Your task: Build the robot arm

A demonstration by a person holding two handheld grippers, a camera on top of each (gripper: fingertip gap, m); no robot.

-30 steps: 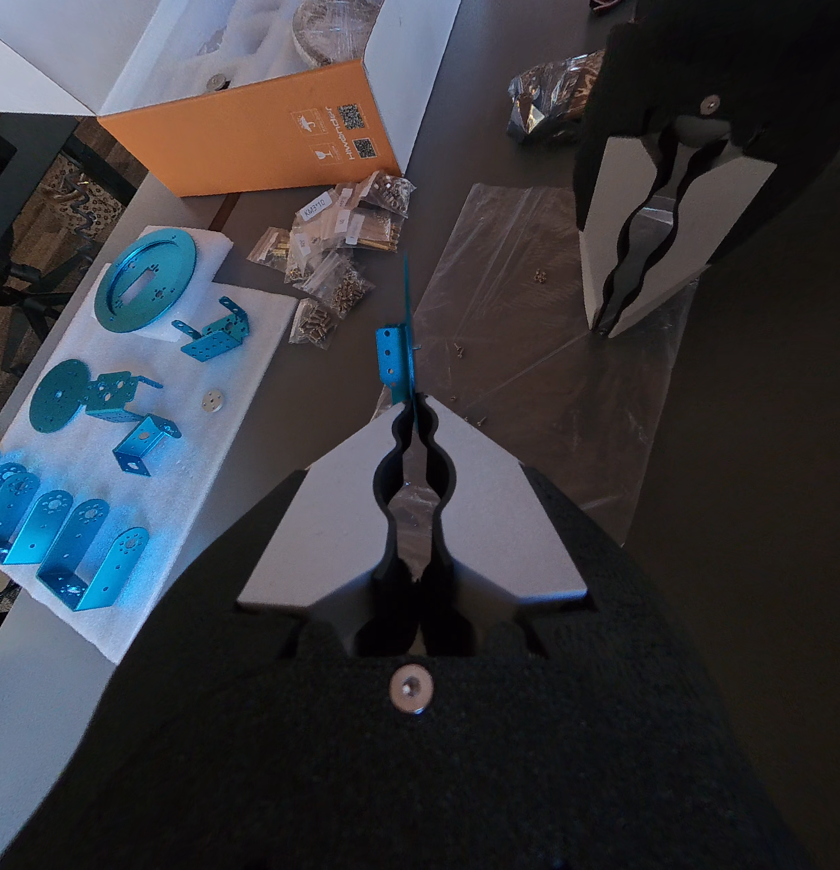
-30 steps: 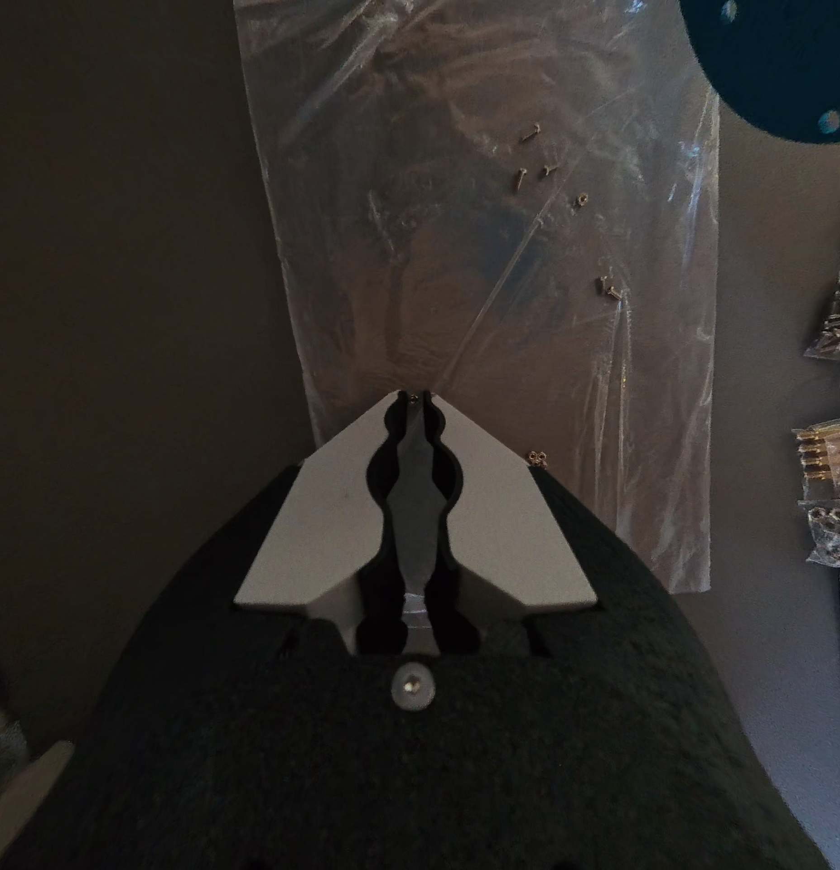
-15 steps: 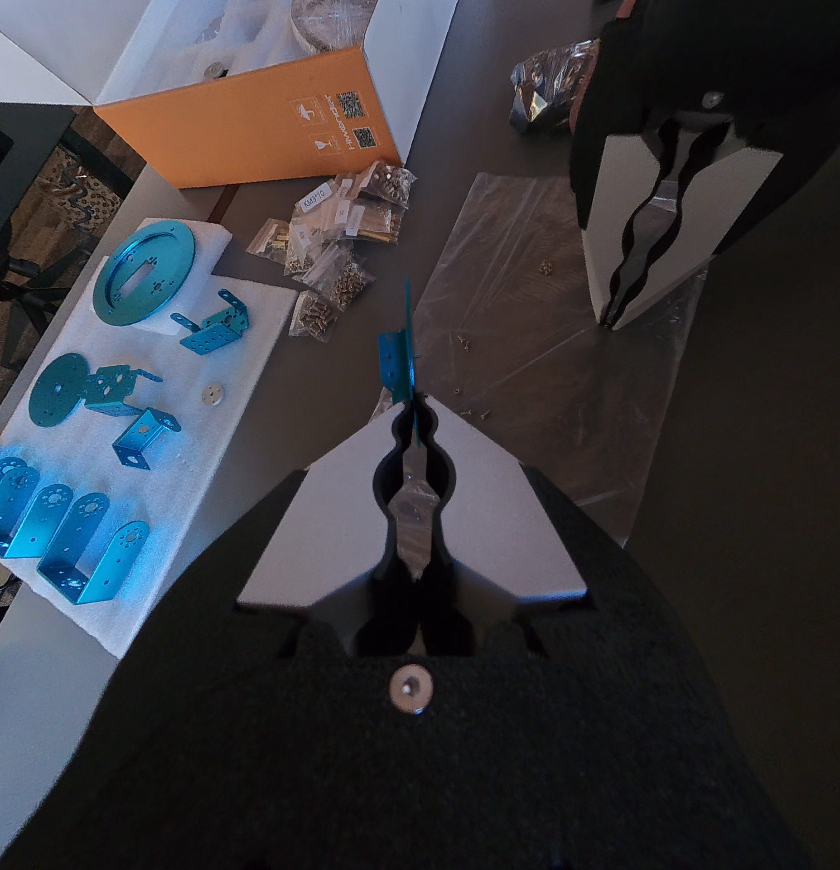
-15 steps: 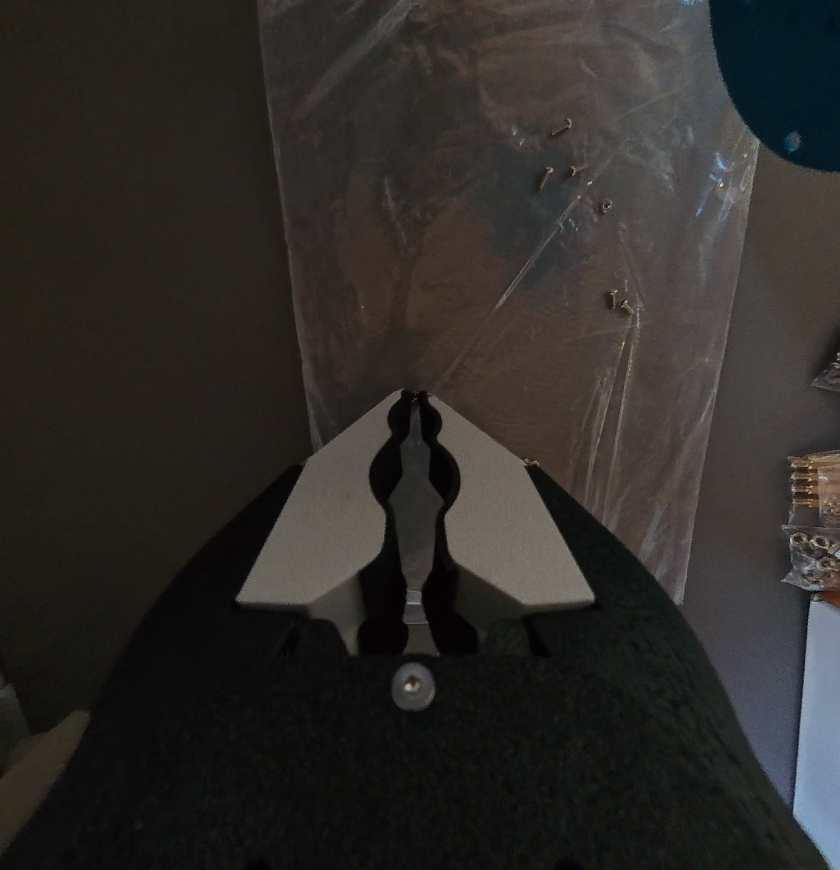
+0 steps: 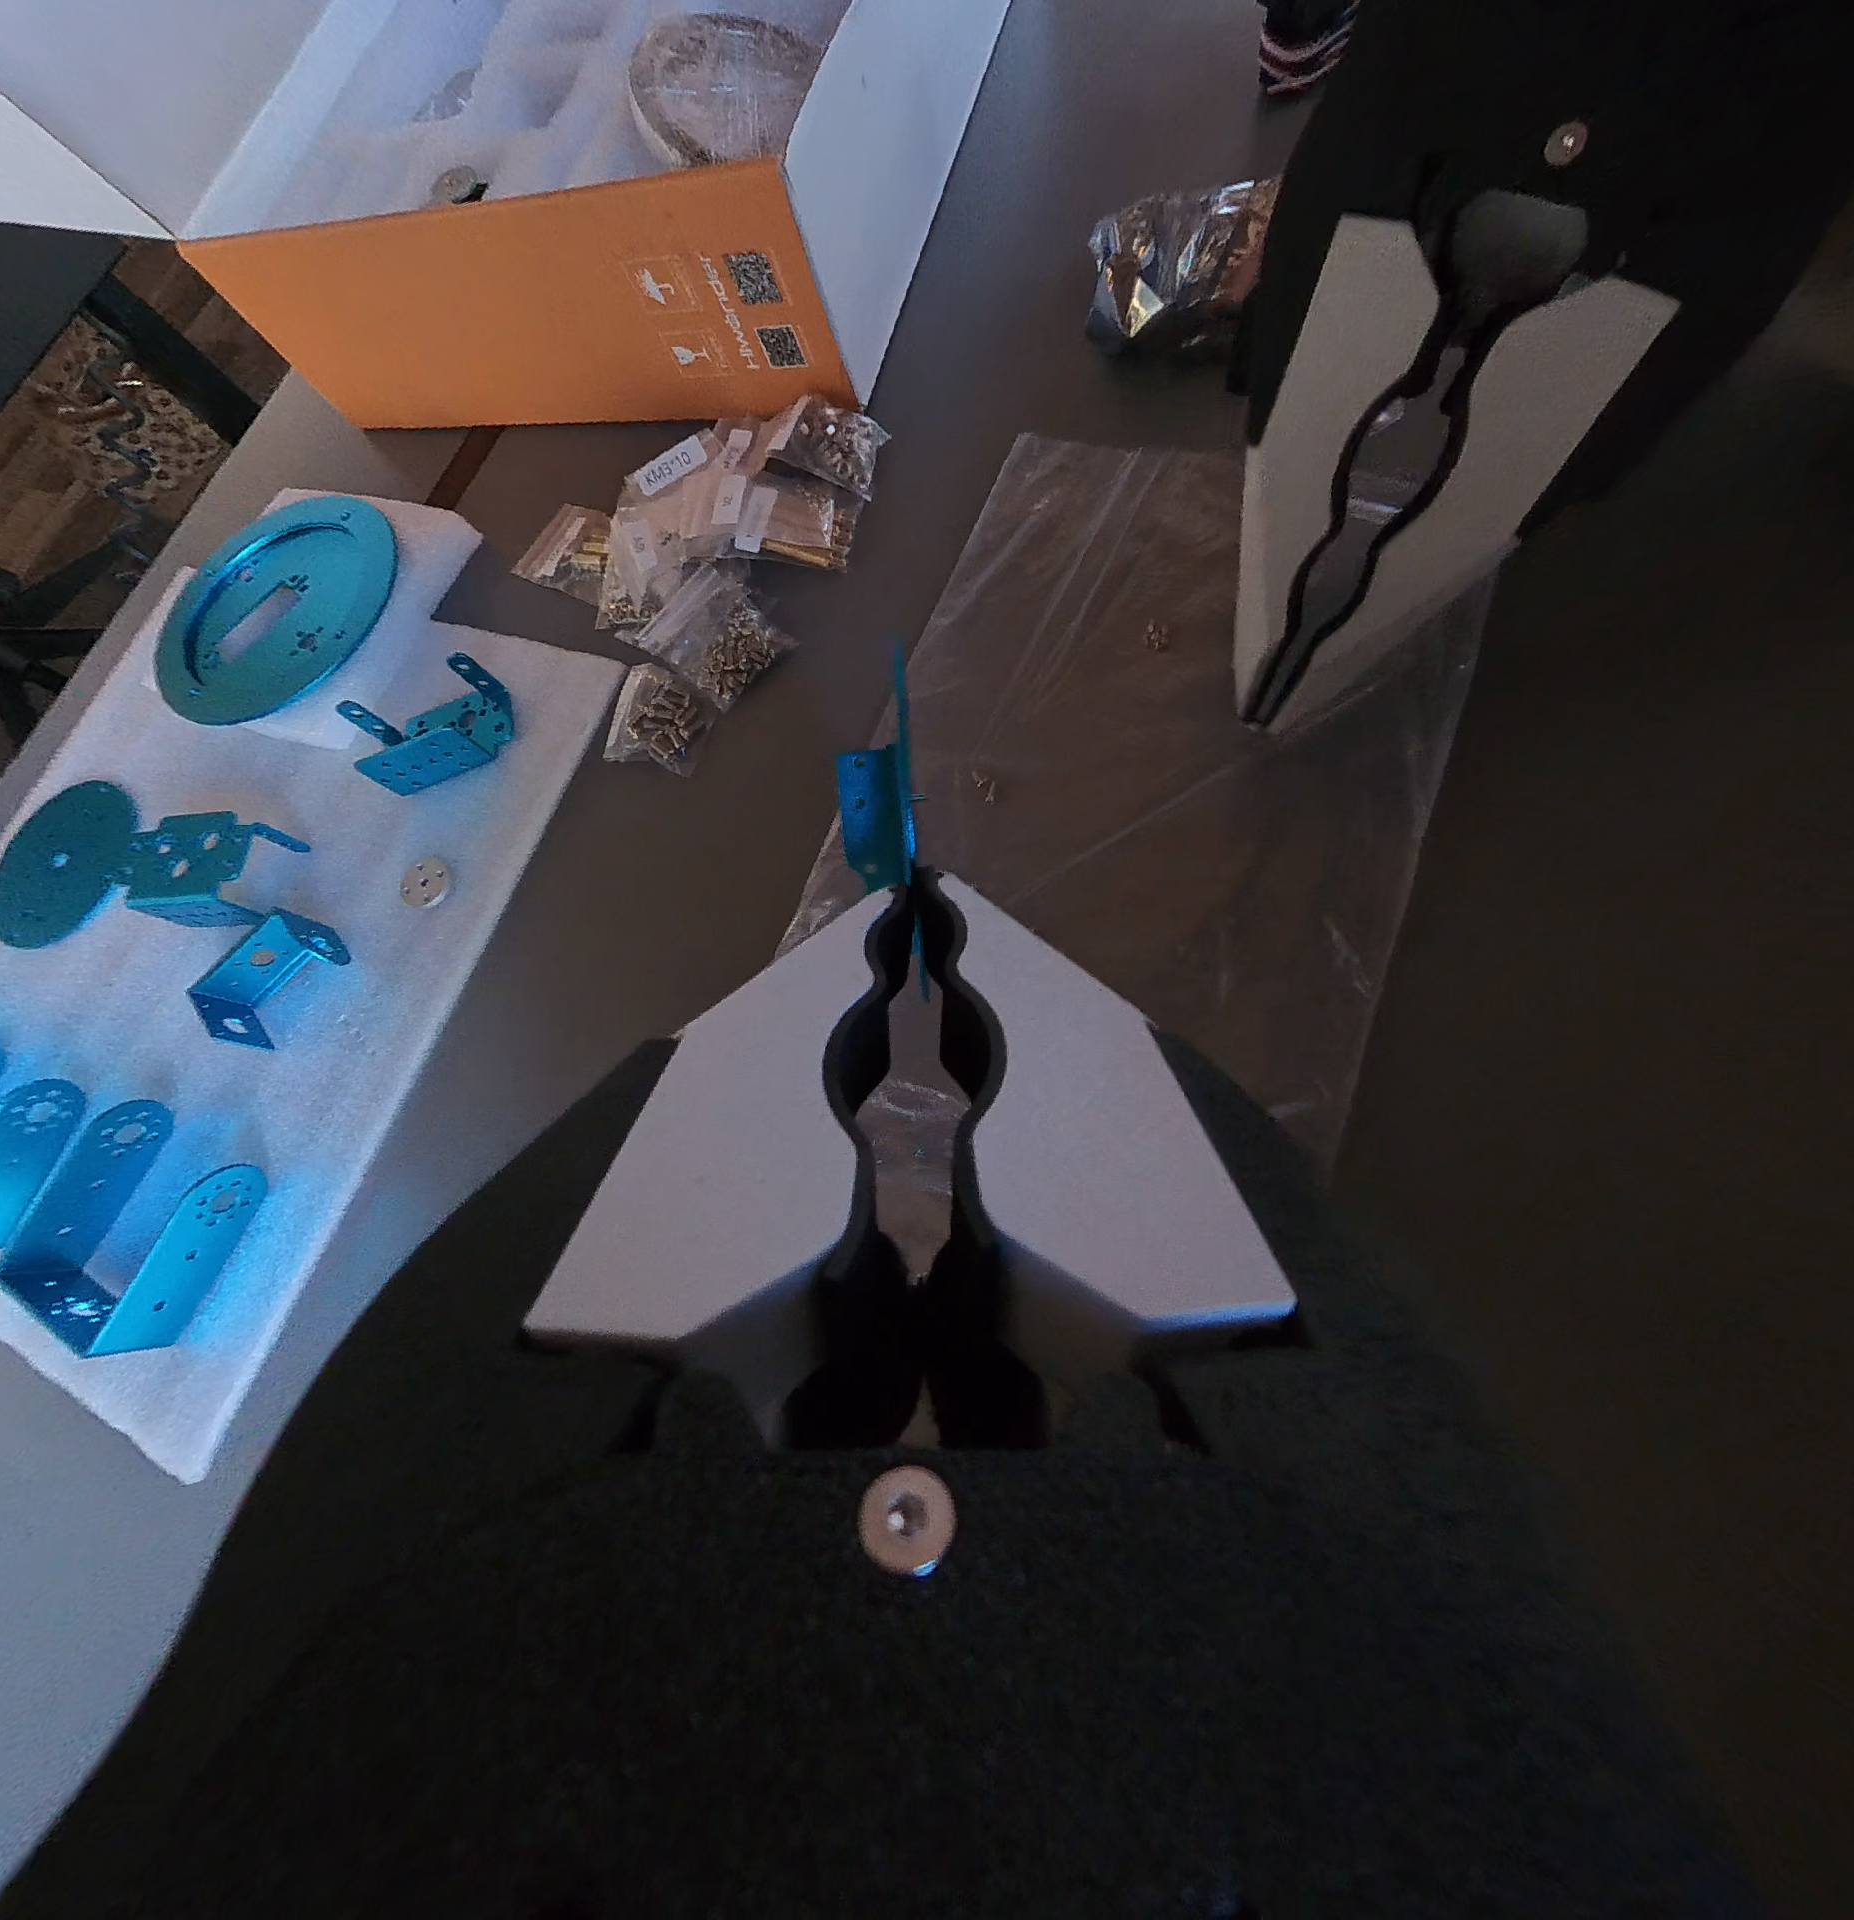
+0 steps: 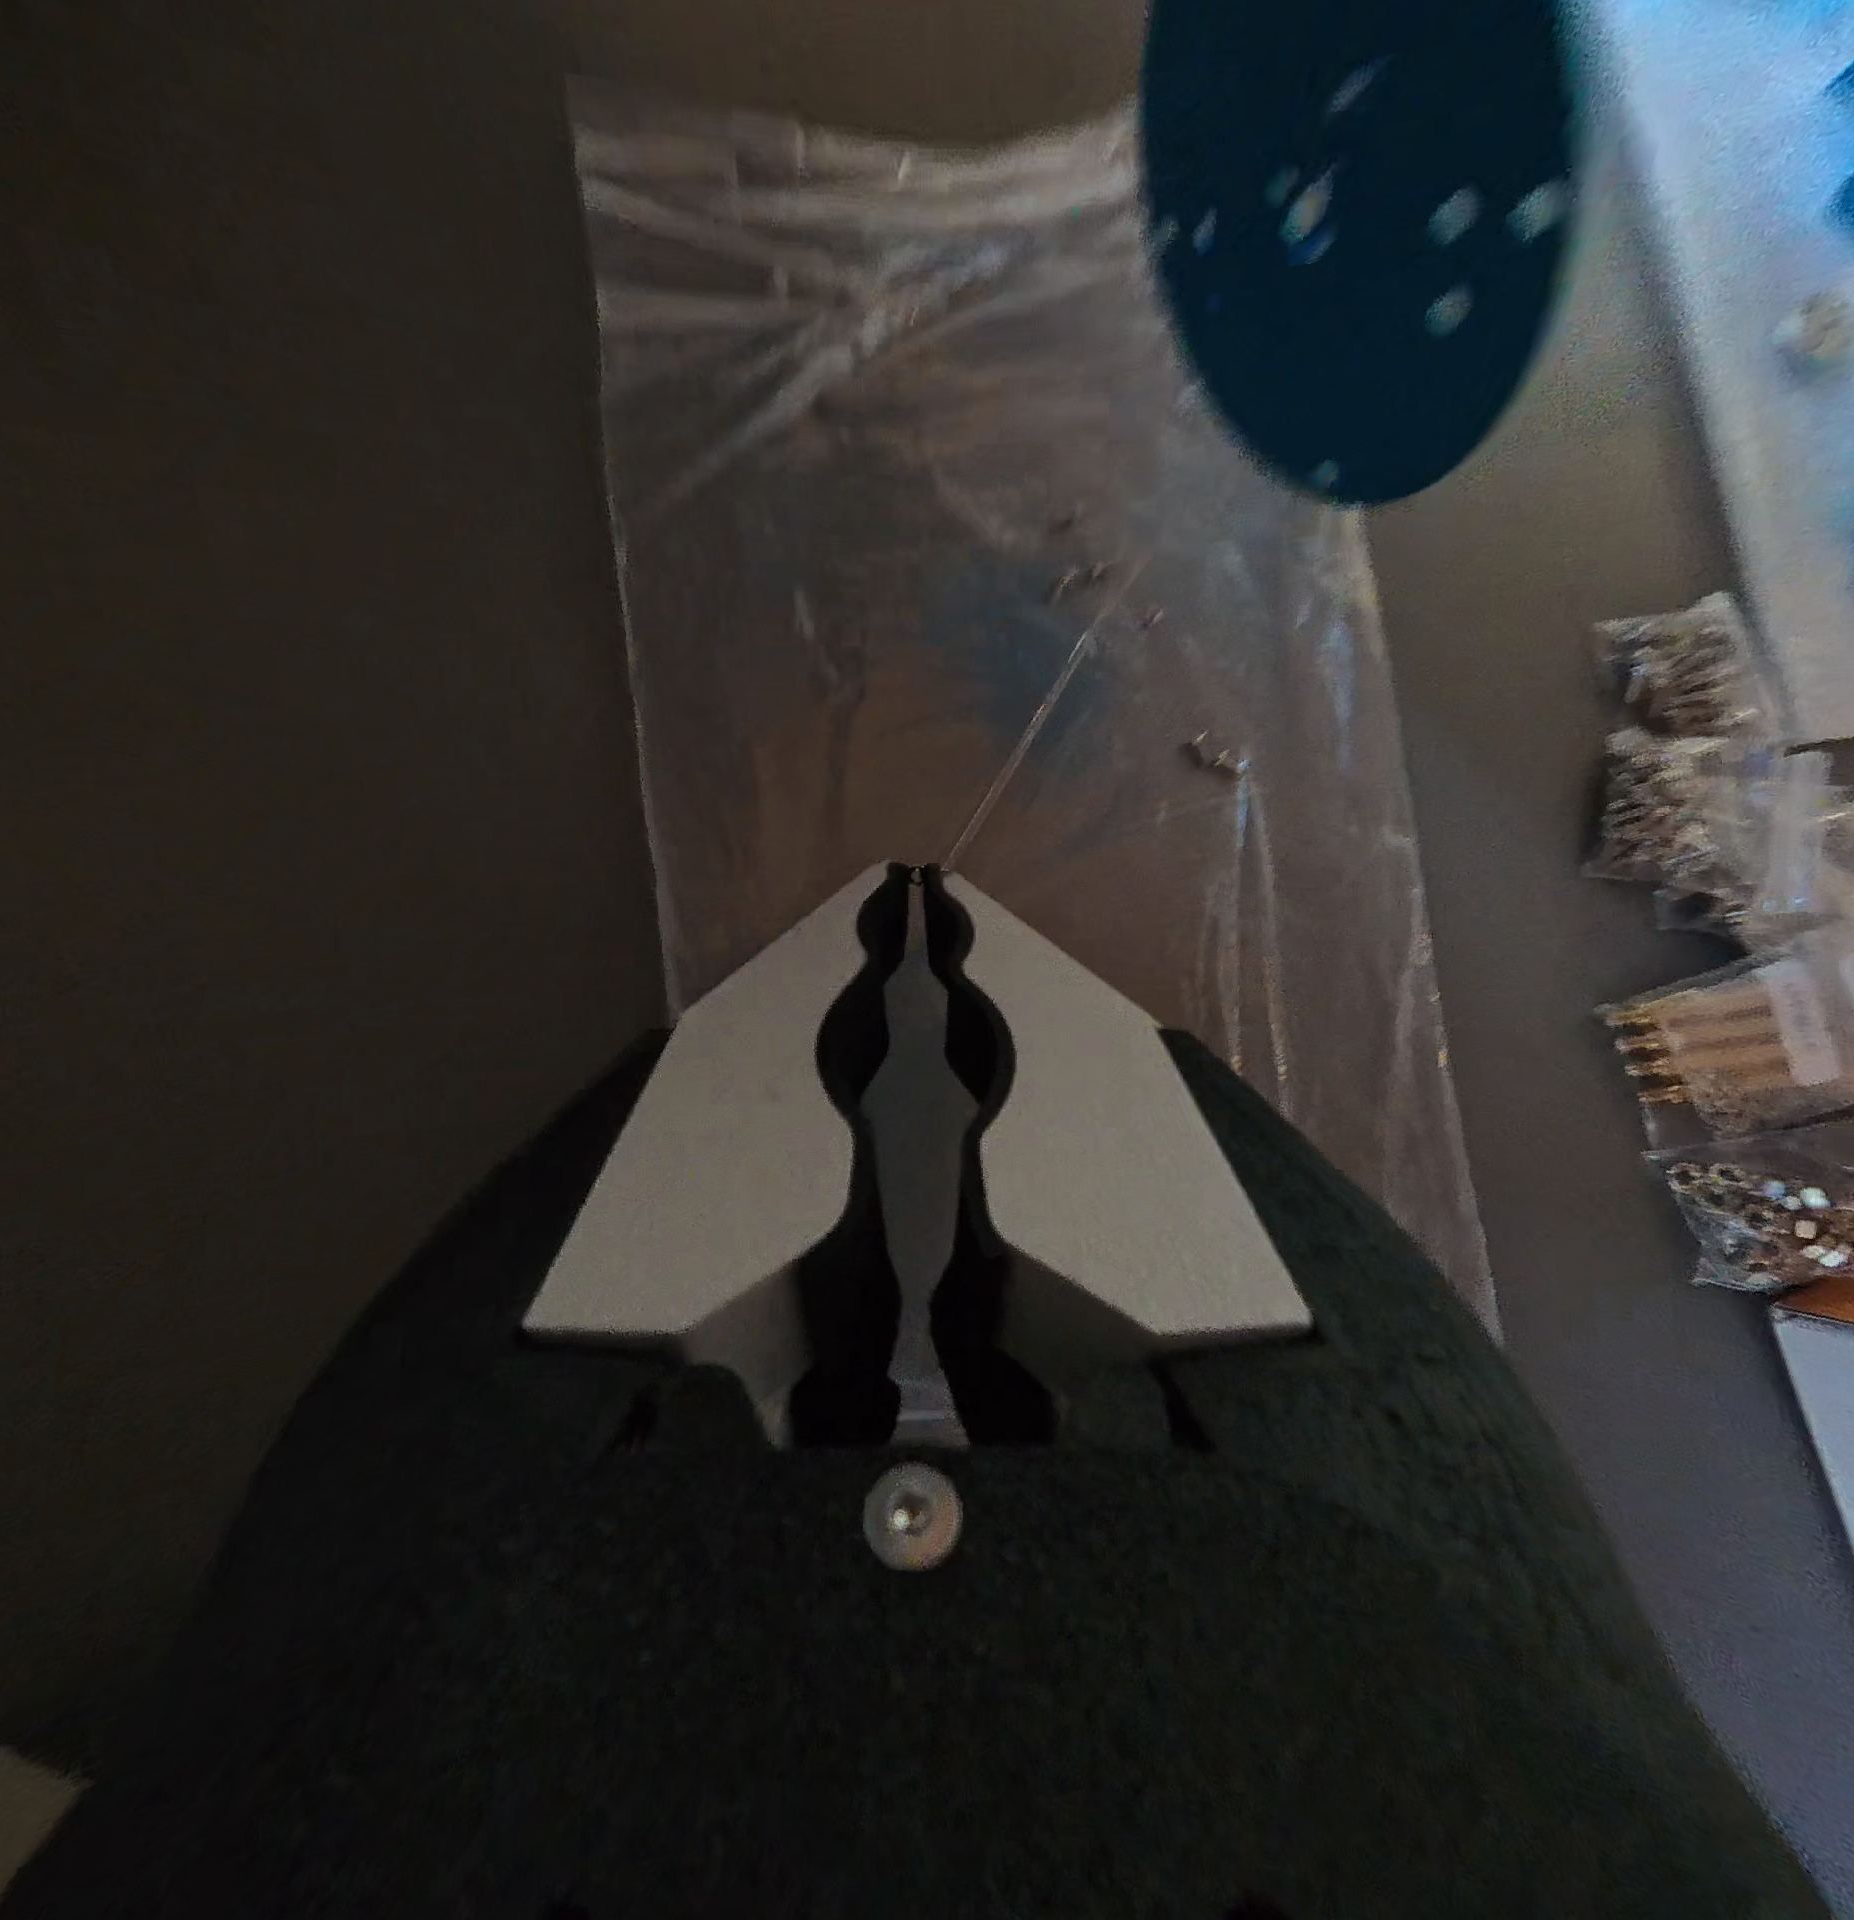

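My left gripper (image 5: pixel 915 883) is shut on a blue metal disc with a small bracket (image 5: pixel 881 810), seen edge-on and held upright above the table. The same disc shows dark and blurred at the top right of the right wrist view (image 6: pixel 1359 239). My right gripper (image 6: pixel 915 871) is shut, with a tiny screw pinched at its tips, above a clear plastic sheet (image 6: pixel 902 520). It also shows in the left wrist view (image 5: pixel 1261 717), to the right of the disc. Several loose small screws (image 6: pixel 1209 758) lie on the sheet.
A white foam pad (image 5: pixel 466 997) at the left carries several blue brackets (image 5: pixel 435 727) and a blue ring (image 5: pixel 279 613). Small bags of hardware (image 5: pixel 715 582) lie beside an open orange and white box (image 5: pixel 549 291). A crumpled foil bag (image 5: pixel 1172 270) lies at the back. There is about 12 cm between the tips of the two grippers.
The right gripper has risen and swung towards the disc, still shut; the disc now looms larger in its view. The left gripper keeps its hold and has barely moved.
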